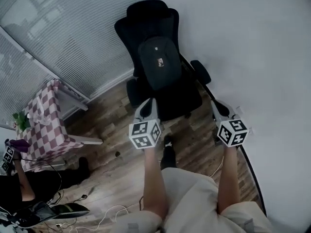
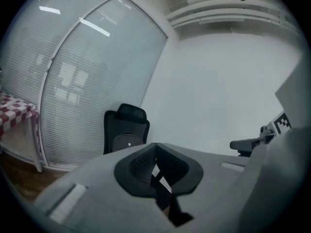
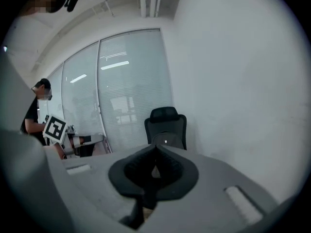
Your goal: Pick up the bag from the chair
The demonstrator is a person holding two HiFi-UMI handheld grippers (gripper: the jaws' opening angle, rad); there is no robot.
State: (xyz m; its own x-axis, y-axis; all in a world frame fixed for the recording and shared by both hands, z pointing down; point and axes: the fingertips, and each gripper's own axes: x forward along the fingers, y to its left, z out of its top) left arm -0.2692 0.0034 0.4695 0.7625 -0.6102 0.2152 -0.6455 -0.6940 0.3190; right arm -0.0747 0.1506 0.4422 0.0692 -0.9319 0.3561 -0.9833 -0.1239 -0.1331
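A dark backpack point(image 1: 159, 62) with a small light tag leans upright on the seat of a black office chair point(image 1: 146, 16) in the corner of the room. My left gripper point(image 1: 148, 103) hovers just short of the seat's front edge, and its jaws are shut with nothing in them. My right gripper point(image 1: 215, 104) is held by the chair's right side, near the armrest point(image 1: 200, 72), also shut and empty. In the left gripper view the bag point(image 2: 127, 142) and chair point(image 2: 127, 116) show beyond the closed gripper point(image 2: 155, 145). The right gripper view shows the bag point(image 3: 166, 141) above the closed gripper point(image 3: 155, 148).
A white wall point(image 1: 252, 47) runs along the right, and a glass wall with blinds point(image 1: 68, 33) along the back left. A checkered table point(image 1: 46, 125) with a small plant point(image 1: 22, 120) stands to the left. A second person point(image 1: 19, 183) and floor cables point(image 1: 104, 212) are at the lower left.
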